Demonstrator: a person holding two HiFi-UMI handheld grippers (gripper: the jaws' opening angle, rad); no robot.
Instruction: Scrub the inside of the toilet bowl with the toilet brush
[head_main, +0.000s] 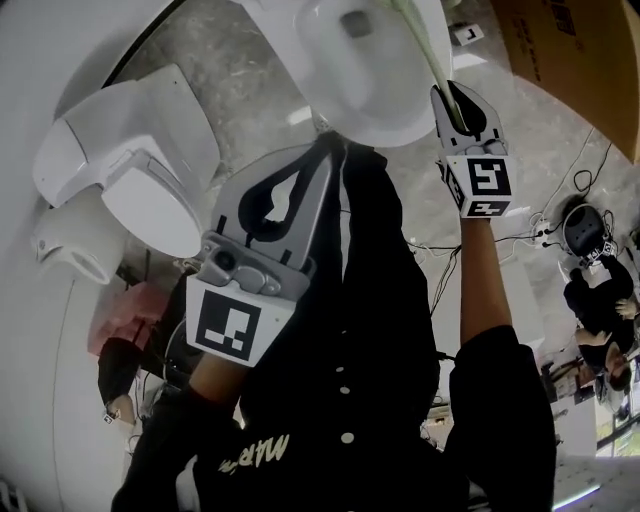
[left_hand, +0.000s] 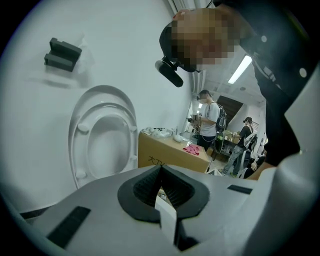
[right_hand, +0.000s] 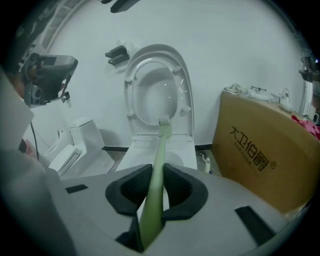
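Note:
The white toilet bowl (head_main: 365, 60) lies at the top of the head view, with its seat and lid (right_hand: 159, 90) raised against the wall. My right gripper (head_main: 456, 98) is shut on the pale green handle of the toilet brush (right_hand: 157, 170). The brush head (right_hand: 164, 122) points toward the raised seat, above the bowl's rim (right_hand: 150, 150). My left gripper (head_main: 326, 150) hangs in front of my dark clothing, below the bowl, shut with nothing held. In the left gripper view the left gripper (left_hand: 161, 170) faces the raised seat (left_hand: 105, 135).
A second white toilet (head_main: 140, 160) stands to the left. A large cardboard box (right_hand: 265, 150) sits right of the bowl against the wall. Cables (head_main: 560, 200) and seated people are at the far right; other people stand in the background (left_hand: 207, 125).

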